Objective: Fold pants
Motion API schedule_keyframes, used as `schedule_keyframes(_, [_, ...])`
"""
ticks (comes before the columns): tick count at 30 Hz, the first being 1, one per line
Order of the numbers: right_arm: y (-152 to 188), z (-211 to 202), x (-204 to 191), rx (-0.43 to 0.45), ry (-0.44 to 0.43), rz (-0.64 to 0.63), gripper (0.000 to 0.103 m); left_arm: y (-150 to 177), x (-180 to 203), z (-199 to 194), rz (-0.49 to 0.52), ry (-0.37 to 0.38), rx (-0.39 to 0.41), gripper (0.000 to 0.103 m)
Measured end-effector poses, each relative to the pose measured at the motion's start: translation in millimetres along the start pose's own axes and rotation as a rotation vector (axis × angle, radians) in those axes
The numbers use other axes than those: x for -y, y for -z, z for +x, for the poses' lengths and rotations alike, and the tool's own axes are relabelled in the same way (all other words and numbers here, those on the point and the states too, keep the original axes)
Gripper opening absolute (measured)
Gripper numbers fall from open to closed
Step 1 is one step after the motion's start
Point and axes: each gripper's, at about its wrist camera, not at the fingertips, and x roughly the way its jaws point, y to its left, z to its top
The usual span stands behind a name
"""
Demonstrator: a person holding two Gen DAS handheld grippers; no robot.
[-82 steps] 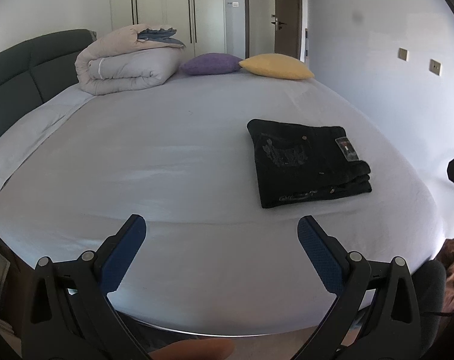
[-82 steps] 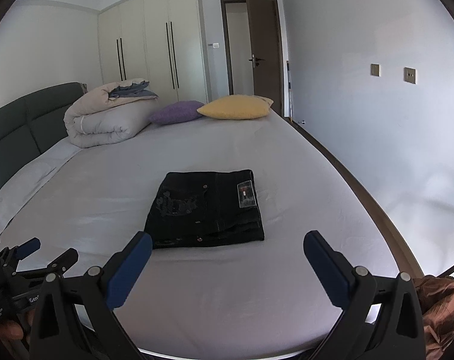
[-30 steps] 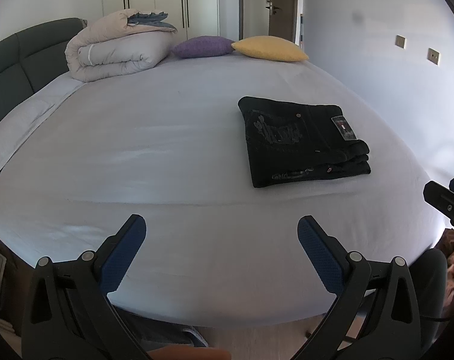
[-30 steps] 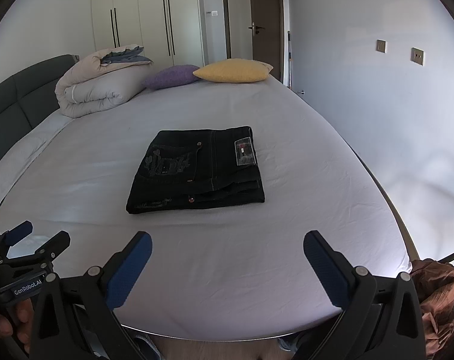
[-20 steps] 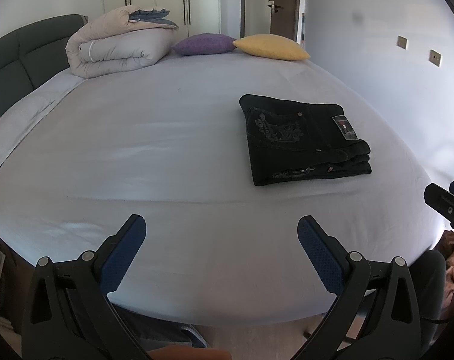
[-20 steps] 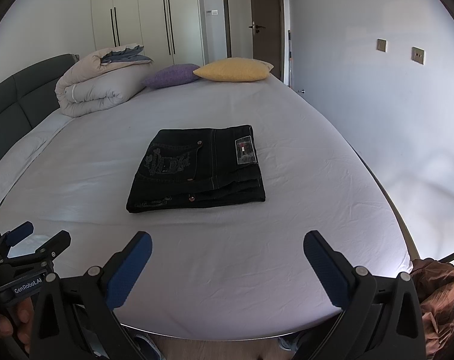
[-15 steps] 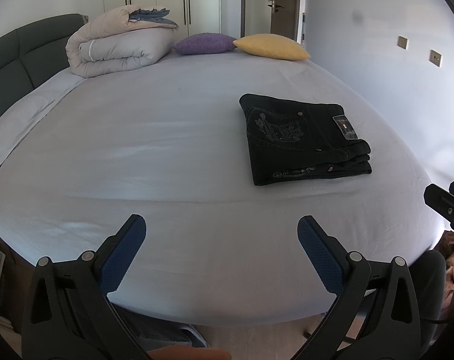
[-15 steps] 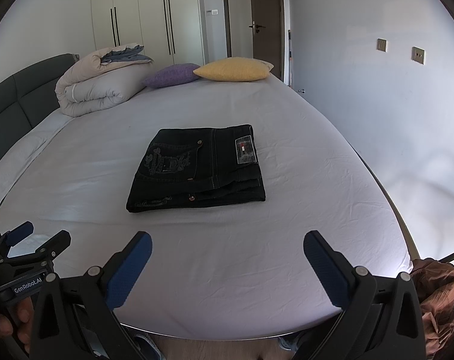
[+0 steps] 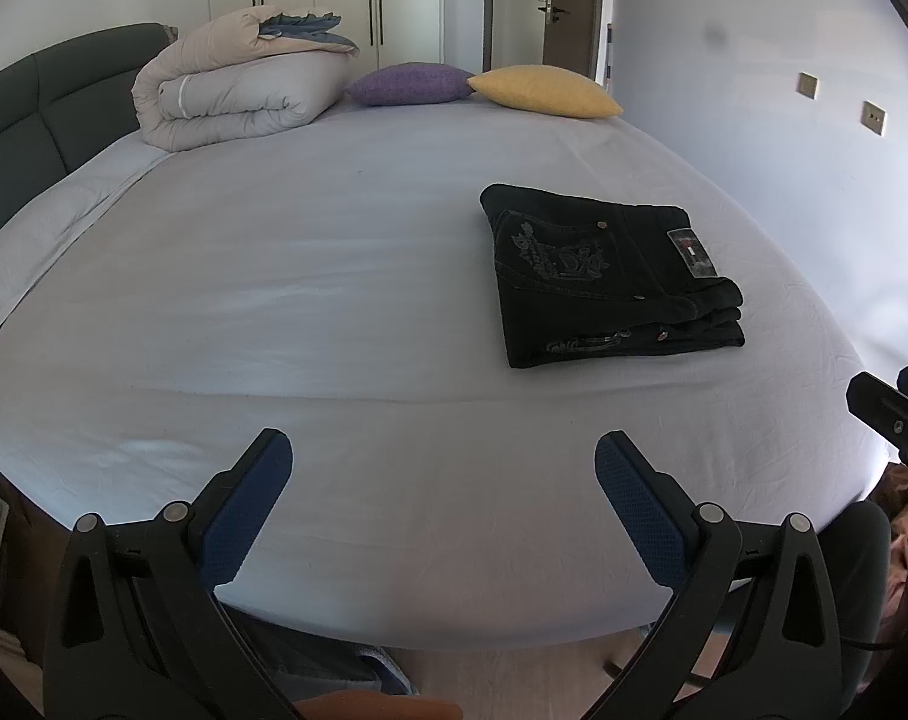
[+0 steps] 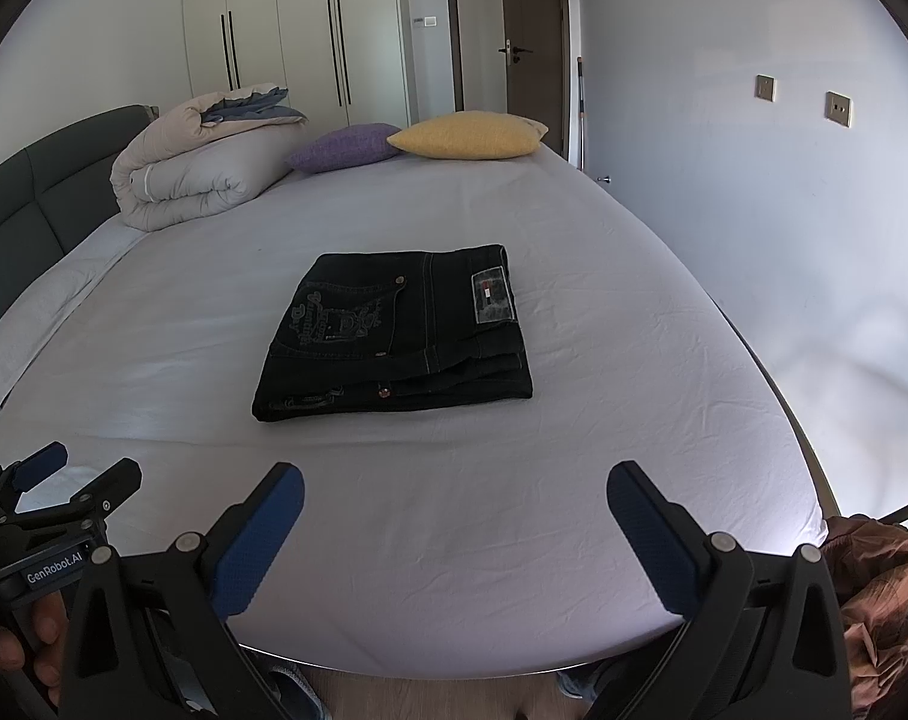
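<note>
Black jeans (image 10: 393,333) lie folded square on the bed (image 10: 574,468), apparently finished.
Left gripper (image 9: 441,468) and right gripper (image 10: 454,501) hover spread and empty, jeans well ahead, likely clear to avoid disturbing the folds.

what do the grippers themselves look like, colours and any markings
Both the left gripper and the right gripper have matte black triangular linkage arms with silver rivets and blue textured pads on the fingers. The left one's body carries a white "GenRobot.AI" label.
</note>
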Motion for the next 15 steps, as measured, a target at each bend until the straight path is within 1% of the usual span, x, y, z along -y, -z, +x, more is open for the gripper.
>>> schedule_keyframes(15, [-0.2,1.2,0.4,-0.003,-0.001,0.0,0.103,0.5,-1.2,0.8,-0.006,-0.001,-0.002,0.103])
